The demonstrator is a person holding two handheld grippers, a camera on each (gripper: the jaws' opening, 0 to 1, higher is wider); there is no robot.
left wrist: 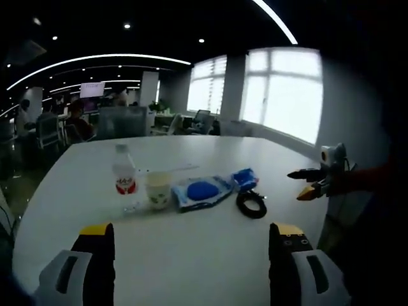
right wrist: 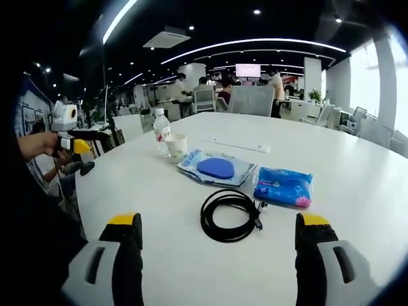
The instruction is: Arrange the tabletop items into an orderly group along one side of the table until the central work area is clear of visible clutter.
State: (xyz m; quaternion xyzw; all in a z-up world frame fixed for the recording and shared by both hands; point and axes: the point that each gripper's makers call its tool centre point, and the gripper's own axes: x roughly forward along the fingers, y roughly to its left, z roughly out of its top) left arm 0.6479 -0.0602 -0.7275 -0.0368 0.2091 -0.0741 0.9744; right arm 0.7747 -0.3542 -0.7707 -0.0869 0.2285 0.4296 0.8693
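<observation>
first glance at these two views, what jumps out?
A cluster of small items on the white table: a coiled black cable nearest in the right gripper view, a blue packet beside it, and a clear pouch with a blue oval behind. Farther back stand a paper cup and a water bottle, side by side. Both grippers, left and right, are open, holding nothing.

My left gripper (left wrist: pixel 191 245) and right gripper (right wrist: pixel 217 239) are both cut off at the bottom edge. I can't read the label on the water bottle (left wrist: pixel 125 177) ahead of my left claw, nor the print on the blue packet (right wrist: pixel 284 187).
</observation>
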